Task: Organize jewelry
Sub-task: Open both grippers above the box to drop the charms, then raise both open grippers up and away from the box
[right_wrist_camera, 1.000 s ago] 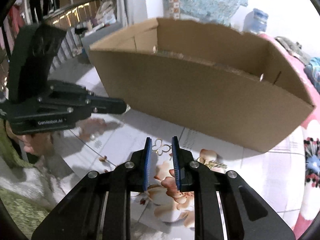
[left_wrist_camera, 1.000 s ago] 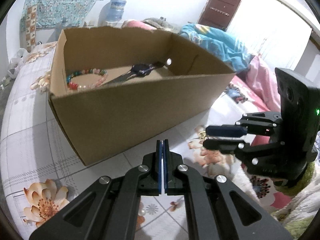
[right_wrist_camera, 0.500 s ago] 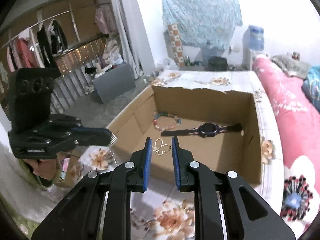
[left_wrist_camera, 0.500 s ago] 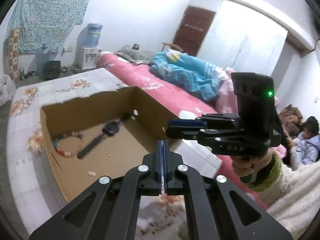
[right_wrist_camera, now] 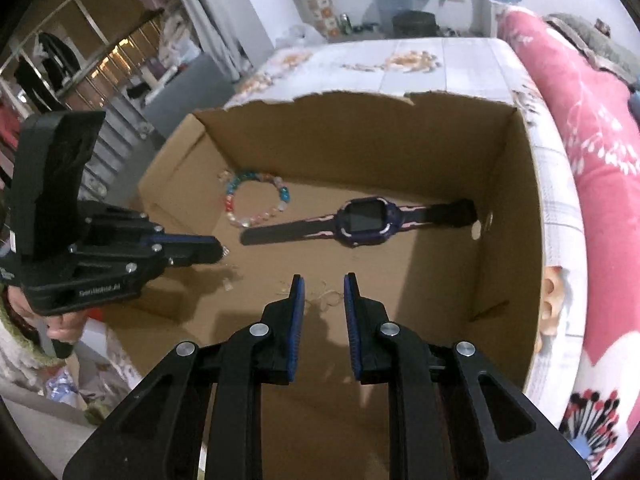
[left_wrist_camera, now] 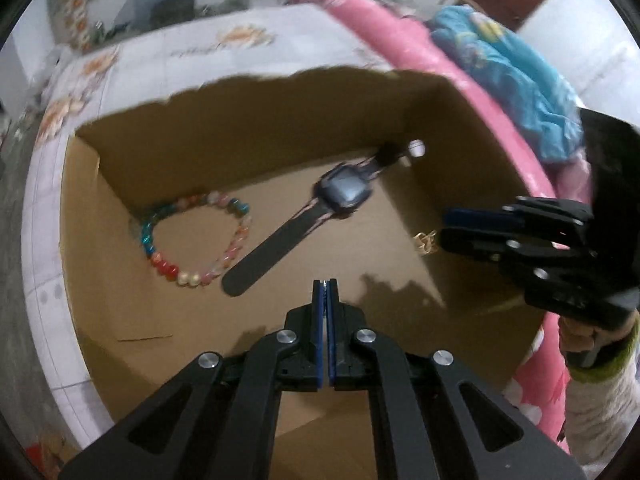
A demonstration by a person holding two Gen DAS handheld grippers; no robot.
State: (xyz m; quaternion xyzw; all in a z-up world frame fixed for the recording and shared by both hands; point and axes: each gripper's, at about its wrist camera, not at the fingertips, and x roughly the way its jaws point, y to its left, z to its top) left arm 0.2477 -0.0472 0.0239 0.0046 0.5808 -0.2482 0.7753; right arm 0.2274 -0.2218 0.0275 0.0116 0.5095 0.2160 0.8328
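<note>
An open cardboard box [left_wrist_camera: 280,116] [right_wrist_camera: 360,132] holds a coloured bead bracelet [left_wrist_camera: 192,240] [right_wrist_camera: 256,198] and a dark watch [left_wrist_camera: 312,216] [right_wrist_camera: 366,222]. My left gripper [left_wrist_camera: 325,286] [right_wrist_camera: 218,250] hovers over the box, shut; a thin bit of chain seems to hang at its tip. My right gripper [right_wrist_camera: 323,284] [left_wrist_camera: 442,226] is open over the box, and a small gold butterfly piece [right_wrist_camera: 326,298] [left_wrist_camera: 426,240] sits just past its tips, blurred.
The box stands on a white floral tablecloth [right_wrist_camera: 420,56]. A pink bed [right_wrist_camera: 592,128] with a blue blanket [left_wrist_camera: 508,64] runs along the right. A clothes rack [right_wrist_camera: 80,68] stands at the left.
Both grippers have risen from the table and moved over the box. My right gripper has opened and the gold butterfly piece has left its jaws.
</note>
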